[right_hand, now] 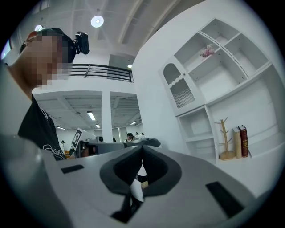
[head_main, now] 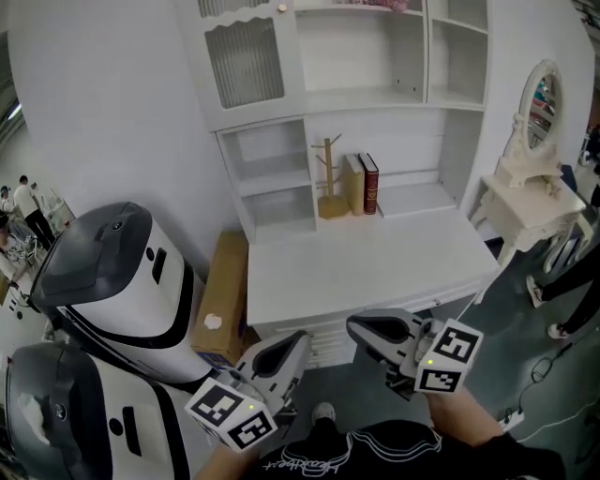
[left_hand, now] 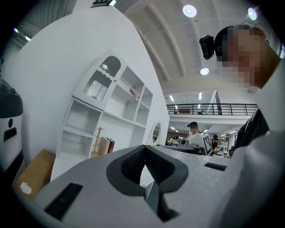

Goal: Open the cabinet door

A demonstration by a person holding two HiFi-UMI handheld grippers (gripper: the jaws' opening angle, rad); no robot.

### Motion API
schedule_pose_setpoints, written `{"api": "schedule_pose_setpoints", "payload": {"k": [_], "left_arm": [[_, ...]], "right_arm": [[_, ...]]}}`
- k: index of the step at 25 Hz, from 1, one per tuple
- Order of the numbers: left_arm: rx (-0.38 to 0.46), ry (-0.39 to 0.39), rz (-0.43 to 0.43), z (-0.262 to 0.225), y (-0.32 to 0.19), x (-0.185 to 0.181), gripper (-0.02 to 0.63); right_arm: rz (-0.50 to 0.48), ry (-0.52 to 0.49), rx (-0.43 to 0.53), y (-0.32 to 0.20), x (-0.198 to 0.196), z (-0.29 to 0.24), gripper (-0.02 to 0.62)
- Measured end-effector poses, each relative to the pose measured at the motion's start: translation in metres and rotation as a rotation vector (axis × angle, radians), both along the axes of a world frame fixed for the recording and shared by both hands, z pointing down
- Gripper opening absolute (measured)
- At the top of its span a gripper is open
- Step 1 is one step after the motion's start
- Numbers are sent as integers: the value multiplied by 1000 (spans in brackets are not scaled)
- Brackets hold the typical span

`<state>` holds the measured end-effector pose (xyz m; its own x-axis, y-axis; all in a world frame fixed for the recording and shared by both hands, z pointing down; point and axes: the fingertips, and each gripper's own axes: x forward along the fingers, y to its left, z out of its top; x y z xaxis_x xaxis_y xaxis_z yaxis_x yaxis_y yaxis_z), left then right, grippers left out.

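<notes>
The white cabinet stands against the wall, and its ribbed-glass door [head_main: 244, 61] at the upper left is closed, with a small knob [head_main: 281, 7] at its top right corner. The same door shows in the left gripper view [left_hand: 100, 84] and the right gripper view [right_hand: 178, 89]. Both grippers are held low, in front of the white desk top [head_main: 375, 262] and far below the door. My left gripper [head_main: 298, 336] [left_hand: 145, 147] is shut and holds nothing. My right gripper [head_main: 354, 325] [right_hand: 142, 147] also has its jaws together, with nothing between them.
A wooden mug tree [head_main: 328, 183] and two books [head_main: 363, 184] stand in the desk's back shelf. A cardboard box [head_main: 223, 295] leans left of the desk, beside two grey-and-white machines [head_main: 112, 272]. A white vanity table with a mirror [head_main: 530, 187] stands at the right.
</notes>
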<state>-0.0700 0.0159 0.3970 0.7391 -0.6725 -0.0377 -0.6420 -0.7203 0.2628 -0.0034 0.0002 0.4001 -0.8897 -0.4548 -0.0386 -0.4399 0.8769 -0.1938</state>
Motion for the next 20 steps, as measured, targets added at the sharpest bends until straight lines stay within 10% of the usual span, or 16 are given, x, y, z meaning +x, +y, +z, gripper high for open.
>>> {"api": "schedule_pose_setpoints", "payload": {"k": [20], "left_arm": [[57,6,110,-23,-226,-54,2]], "right_arm": [[139,53,27,-206,-39,-18,3]]}}
